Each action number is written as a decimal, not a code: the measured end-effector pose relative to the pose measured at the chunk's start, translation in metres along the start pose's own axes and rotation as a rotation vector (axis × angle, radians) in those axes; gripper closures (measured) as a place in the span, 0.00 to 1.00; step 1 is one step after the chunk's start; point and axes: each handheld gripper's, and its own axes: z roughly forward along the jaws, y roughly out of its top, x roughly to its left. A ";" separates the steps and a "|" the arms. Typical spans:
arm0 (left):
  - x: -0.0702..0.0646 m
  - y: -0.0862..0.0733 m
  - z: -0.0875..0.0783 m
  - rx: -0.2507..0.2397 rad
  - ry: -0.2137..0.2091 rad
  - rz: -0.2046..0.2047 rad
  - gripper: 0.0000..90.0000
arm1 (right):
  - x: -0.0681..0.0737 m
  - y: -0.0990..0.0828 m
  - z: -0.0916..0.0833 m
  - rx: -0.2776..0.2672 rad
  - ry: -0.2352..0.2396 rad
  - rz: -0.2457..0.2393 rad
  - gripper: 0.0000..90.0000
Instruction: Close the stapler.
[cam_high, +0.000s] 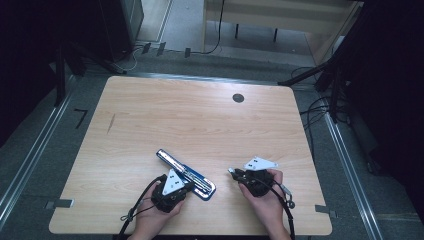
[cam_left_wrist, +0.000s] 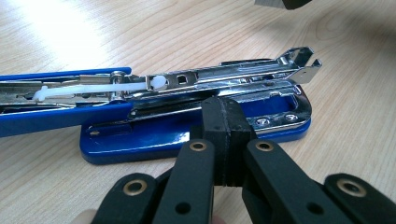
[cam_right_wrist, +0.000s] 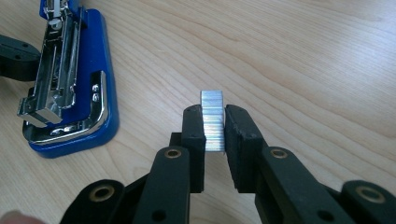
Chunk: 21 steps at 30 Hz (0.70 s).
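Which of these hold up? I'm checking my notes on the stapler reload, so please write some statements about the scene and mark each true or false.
1. The stapler lies opened up on the table. True.
2. The right gripper holds a strip of staples between its jaws. True.
3. The left gripper has its jaws spread wide apart. False: they are shut together, right at the stapler's blue base.
4. The stapler's body is red. False: it is blue with shiny metal parts.
5. The staples already sit in the stapler's metal channel. False: they are in the right gripper, apart from the stapler.
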 end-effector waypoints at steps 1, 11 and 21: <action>0.000 0.000 0.000 0.000 0.000 0.000 1.00 | 0.000 0.000 0.000 0.000 0.000 0.000 0.89; 0.000 0.000 0.000 0.000 -0.001 0.000 1.00 | 0.014 0.008 -0.001 -0.020 0.039 -0.023 0.89; 0.000 0.000 0.000 -0.002 0.000 -0.001 1.00 | 0.029 0.015 -0.003 -0.037 0.078 -0.047 0.89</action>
